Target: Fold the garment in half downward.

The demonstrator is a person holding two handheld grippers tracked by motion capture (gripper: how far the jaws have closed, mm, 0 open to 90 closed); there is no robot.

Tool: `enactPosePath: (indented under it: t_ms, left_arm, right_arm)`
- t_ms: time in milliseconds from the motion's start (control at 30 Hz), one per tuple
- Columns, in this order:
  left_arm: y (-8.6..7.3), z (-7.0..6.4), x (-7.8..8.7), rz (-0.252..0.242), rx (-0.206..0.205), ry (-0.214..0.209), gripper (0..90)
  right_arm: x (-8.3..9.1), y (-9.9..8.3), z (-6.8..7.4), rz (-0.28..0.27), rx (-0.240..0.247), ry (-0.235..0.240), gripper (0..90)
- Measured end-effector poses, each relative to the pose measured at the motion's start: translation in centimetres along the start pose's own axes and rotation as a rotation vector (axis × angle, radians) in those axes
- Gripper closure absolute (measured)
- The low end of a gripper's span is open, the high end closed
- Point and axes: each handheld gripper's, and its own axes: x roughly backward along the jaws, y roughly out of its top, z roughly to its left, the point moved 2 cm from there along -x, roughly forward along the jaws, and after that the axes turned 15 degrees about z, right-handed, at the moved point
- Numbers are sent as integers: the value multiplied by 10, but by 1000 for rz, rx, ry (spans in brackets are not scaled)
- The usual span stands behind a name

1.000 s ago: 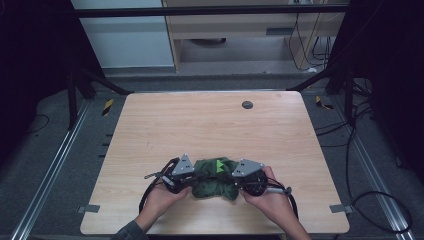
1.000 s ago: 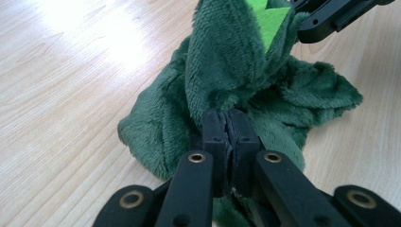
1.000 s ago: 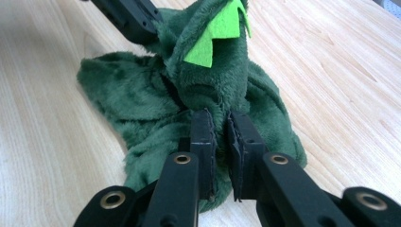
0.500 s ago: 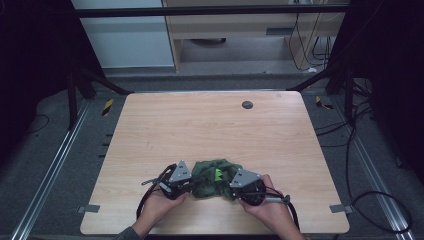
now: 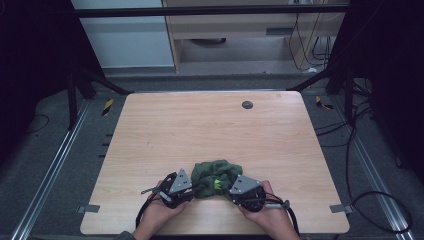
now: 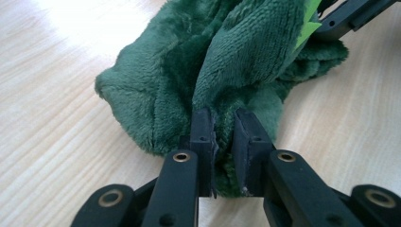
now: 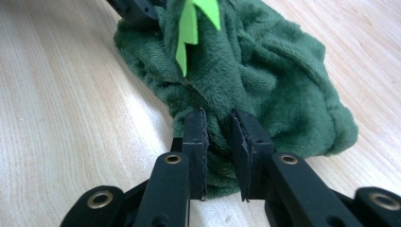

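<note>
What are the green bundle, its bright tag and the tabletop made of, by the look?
Green bundle: soft plush or fleece fabric, matte; fuzzy pile and loose folds show. Bright tag: thin flat lime sheet, maybe felt or foam; cannot tell which. Tabletop: pale wood or wood-look laminate with a slight sheen; grain lines and glare.

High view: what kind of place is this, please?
Probably a lab recording station: a bare wooden table inside a dark metal frame, loose cables on the grey floor, and hand-held grippers, left and right, pinching a green cloth.
</note>
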Motion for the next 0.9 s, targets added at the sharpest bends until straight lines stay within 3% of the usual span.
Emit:
enactPosePath:
  t_ms: [267,500,733,900]
  left_arm:
    - [-8,-8,-1,-2,2,9,744]
    - [-9,-5,-1,-10,2,71,663]
    - [-8,2,-7,-27,46,103,616]
    - [-2,9,-10,-63,78,158,566]
  right_arm:
    - [0,-9,4,-3,-17,4,695]
    - [-1,-13,4,0,-32,-3,638]
    - [-3,-14,-1,-4,-83,-16,559]
    - [-5,-14,-6,-3,-120,-30,475]
